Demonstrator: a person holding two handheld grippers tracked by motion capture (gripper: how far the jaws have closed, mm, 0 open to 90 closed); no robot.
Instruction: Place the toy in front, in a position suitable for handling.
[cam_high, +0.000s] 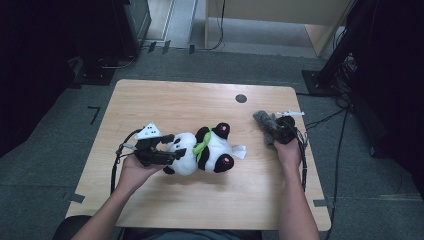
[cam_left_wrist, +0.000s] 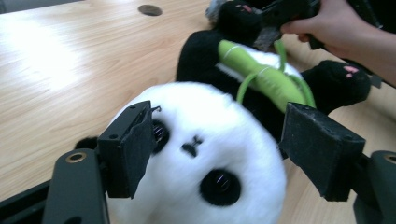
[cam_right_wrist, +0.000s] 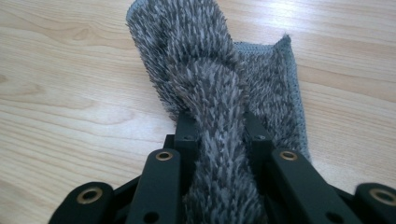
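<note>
A stuffed toy (cam_high: 202, 150) is laid on its back on the worktop (cam_high: 165, 100), near the middle. Its head is flanked by the left tool (cam_high: 172, 146). A cloth (cam_high: 264, 122) is found well to its right, pinched by the right tool (cam_high: 278, 131).

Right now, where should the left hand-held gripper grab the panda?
Across the head, from the crown end where the left hand-held gripper already straddles it, jaws open. The panda lies on its back, and the round, soft head fits between the pads.
</note>
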